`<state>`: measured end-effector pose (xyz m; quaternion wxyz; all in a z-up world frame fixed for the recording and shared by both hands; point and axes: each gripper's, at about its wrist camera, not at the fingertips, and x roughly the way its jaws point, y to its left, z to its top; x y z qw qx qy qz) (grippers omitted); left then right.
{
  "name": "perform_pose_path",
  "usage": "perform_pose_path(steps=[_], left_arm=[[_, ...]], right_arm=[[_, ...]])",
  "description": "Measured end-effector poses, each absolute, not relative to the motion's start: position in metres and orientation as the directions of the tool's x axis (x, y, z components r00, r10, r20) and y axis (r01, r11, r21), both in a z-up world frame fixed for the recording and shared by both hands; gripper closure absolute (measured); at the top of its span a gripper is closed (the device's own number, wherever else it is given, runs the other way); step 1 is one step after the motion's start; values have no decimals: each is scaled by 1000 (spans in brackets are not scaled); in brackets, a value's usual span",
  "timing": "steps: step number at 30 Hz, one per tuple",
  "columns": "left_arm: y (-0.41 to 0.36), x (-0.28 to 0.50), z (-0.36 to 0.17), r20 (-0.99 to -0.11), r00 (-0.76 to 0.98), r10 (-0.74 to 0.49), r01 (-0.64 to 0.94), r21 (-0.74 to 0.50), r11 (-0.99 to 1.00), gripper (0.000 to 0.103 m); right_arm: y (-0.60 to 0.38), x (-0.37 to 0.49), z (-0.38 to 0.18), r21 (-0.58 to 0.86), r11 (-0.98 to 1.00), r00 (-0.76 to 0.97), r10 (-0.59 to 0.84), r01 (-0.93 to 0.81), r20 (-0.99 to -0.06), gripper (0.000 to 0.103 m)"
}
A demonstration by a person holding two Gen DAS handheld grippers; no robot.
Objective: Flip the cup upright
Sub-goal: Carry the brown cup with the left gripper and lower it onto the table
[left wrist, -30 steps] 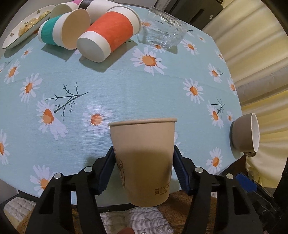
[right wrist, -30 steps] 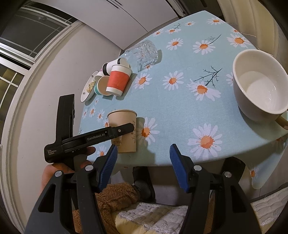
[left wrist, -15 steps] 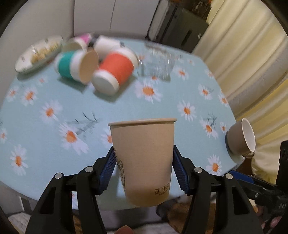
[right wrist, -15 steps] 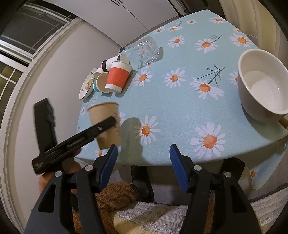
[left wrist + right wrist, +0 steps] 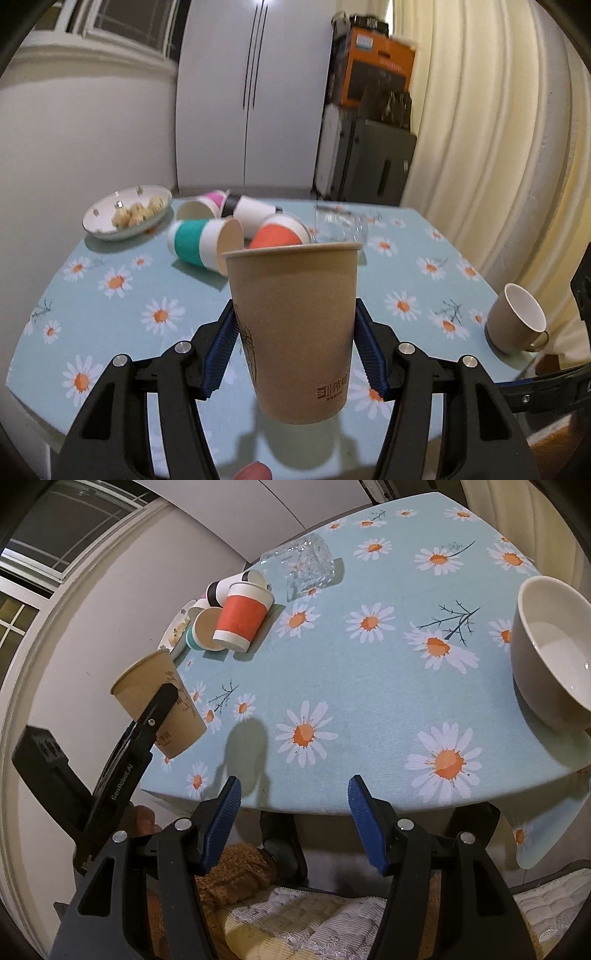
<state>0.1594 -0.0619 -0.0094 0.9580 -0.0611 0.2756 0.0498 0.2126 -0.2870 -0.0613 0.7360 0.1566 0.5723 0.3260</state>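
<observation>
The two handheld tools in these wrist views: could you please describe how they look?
Both match: the left tool and right tool have black plastic frames with triangular cut-outs, silver round rivets, and two fingers faced with ribbed blue pads. From the right wrist view, the left tool's black side bar carries white "GenRobot.AI" lettering. No cables or sleeves show; only a fingertip is visible.

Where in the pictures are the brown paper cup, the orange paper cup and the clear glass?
brown paper cup (image 5: 295, 332), left wrist view, middle of its side wall.
orange paper cup (image 5: 242, 618), right wrist view, its orange band.
clear glass (image 5: 306, 565), right wrist view, its patterned side.
</observation>
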Motion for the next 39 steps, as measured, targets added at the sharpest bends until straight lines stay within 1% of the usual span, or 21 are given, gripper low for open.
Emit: perform_pose_path(steps=[7,10,13,20,22,26,32,39], left_arm=[[-69,146,-25,-381,917,117,-149,-54,987,45],[-74,140,-36,-306,940,149,-162,-16,987,45],[-76,136,-46,-260,948,186,-192,3,981,45],[-76,133,-68,-222,948,229,-228,31,973,45],[-77,132,-72,-200,943,267,-263,47,964,45],[-81,130,-80,-177,945,276,-266,81,961,45],[-84,130,-90,-180,944,278,-262,107,959,45],[-80,129,-104,-189,939,287,-273,99,957,45]], right_arm=[[-283,214,-66,592,746,119,647,-304,-753,43],[-282,215,-68,588,750,115,641,-303,-759,43],[-281,215,-70,586,752,109,638,-302,-763,43],[-278,215,-74,574,760,100,625,-305,-774,43],[-277,215,-75,571,762,96,621,-306,-778,43],[-274,216,-76,565,766,94,615,-307,-783,43],[-272,216,-78,558,772,88,606,-306,-791,43],[-272,216,-78,557,773,88,605,-304,-792,43]])
